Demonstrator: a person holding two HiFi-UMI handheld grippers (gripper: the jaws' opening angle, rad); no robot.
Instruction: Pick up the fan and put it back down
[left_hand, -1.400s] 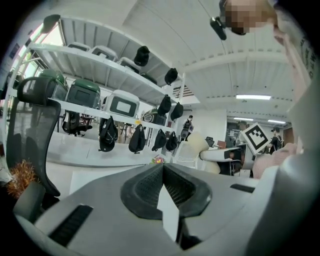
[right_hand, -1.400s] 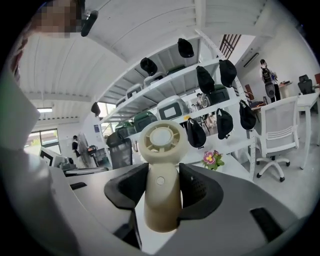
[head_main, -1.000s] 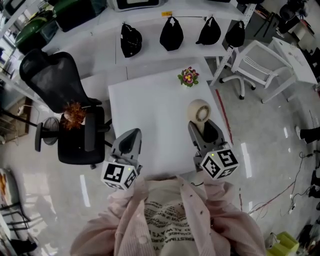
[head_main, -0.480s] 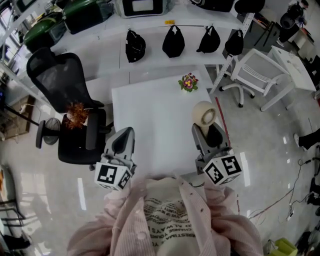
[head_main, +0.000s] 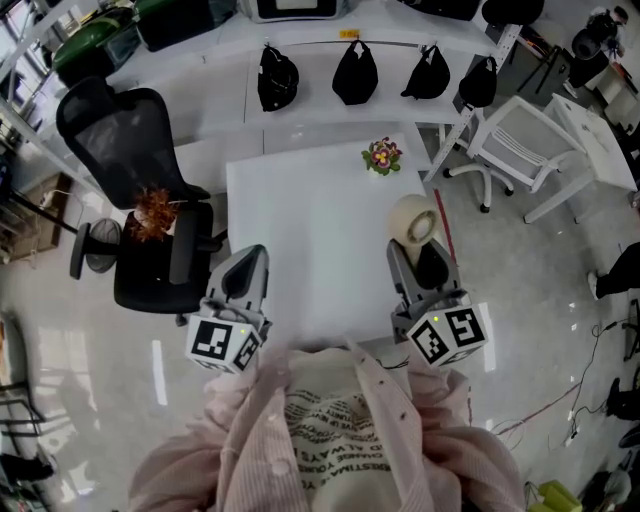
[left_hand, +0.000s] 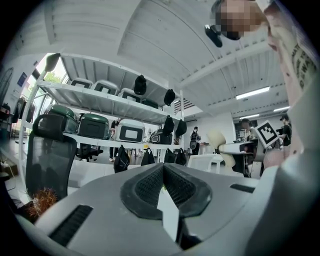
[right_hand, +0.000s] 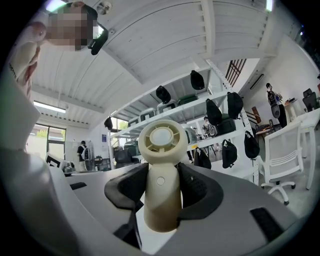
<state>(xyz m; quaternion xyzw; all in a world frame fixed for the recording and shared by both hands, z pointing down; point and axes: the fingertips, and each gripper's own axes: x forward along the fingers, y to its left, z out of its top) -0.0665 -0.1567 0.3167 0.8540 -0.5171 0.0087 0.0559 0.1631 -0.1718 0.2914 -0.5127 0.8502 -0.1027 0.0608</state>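
The cream plastic hand fan (right_hand: 161, 172), with its round grilled head and thick stubby handle, stands upright between the jaws of the right gripper (right_hand: 162, 192). The dark ribbed pads press on either side of the handle just under the head, so the jaws stand fairly wide but are clamped on it. Gripping the handle rather than the head keeps the fan vertical and leaves its flat base free to be set down squarely. In the head view the fan (head_main: 412, 222) sits over the right edge of the white square table (head_main: 300, 230), at the near end. Whether its base is clear of the tabletop cannot be told for certain, though it looks lifted rather than resting.

The right gripper (head_main: 425, 262) points level and away from the person, toward the far side, with its marker cube nearest the body.

The left gripper (head_main: 243, 285) is held the same way, level and parallel, at the table's near left edge and well apart from the fan. Its pads meet with nothing between them (left_hand: 164, 187). It has no part in the hold and seems only parked out of the way.

A small pot of pink and yellow flowers (head_main: 381, 156) stands at the far right corner of the table, well away from the fan. A black mesh office chair (head_main: 130, 150) is off to the left.
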